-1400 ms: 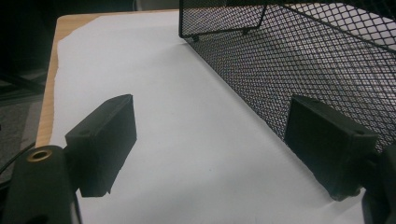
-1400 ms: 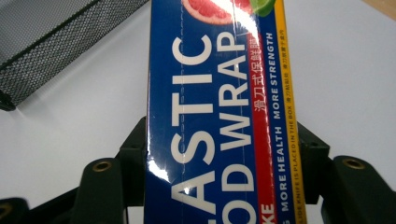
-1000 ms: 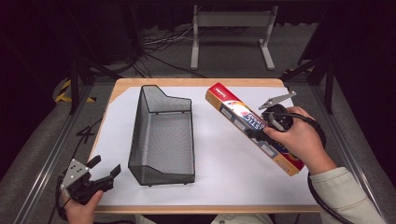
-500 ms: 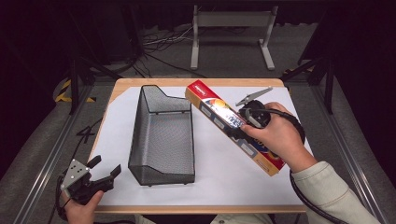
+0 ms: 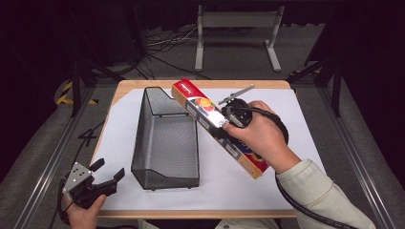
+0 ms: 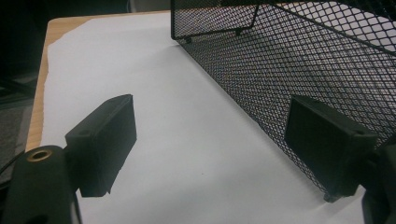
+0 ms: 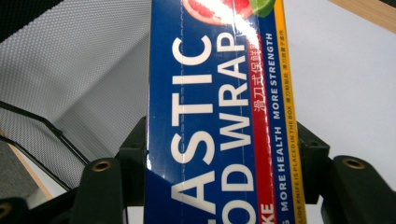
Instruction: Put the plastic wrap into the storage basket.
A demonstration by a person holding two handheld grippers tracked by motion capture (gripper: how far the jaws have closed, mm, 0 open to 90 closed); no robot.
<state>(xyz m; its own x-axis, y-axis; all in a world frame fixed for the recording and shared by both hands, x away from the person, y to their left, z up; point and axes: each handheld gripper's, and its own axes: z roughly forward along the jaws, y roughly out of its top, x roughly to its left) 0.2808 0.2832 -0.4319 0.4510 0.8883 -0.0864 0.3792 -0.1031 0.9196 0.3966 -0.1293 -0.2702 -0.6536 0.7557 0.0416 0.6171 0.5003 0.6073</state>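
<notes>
A long plastic food wrap box (image 5: 210, 119), blue, red and yellow, hangs above the table with my right gripper (image 5: 232, 116) shut on its middle. Its far end reaches over the right rim of the black wire-mesh basket (image 5: 165, 138). In the right gripper view the box (image 7: 219, 116) runs up between the two black jaws, with the basket's mesh (image 7: 79, 84) at the left. My left gripper (image 5: 107, 180) rests open near the table's front left corner, nothing between its fingers. In the left gripper view the basket's side wall (image 6: 299, 70) stands just beyond the right jaw.
White paper (image 5: 267, 186) covers the wooden table (image 5: 129, 87). A metal stand (image 5: 236, 28) and cables lie on the floor beyond the far edge. The right gripper's cable (image 5: 305, 205) trails along the person's sleeve.
My right gripper has carried the box leftward toward the basket, so its far end now hangs over the basket's rim. The left gripper has stayed put.
</notes>
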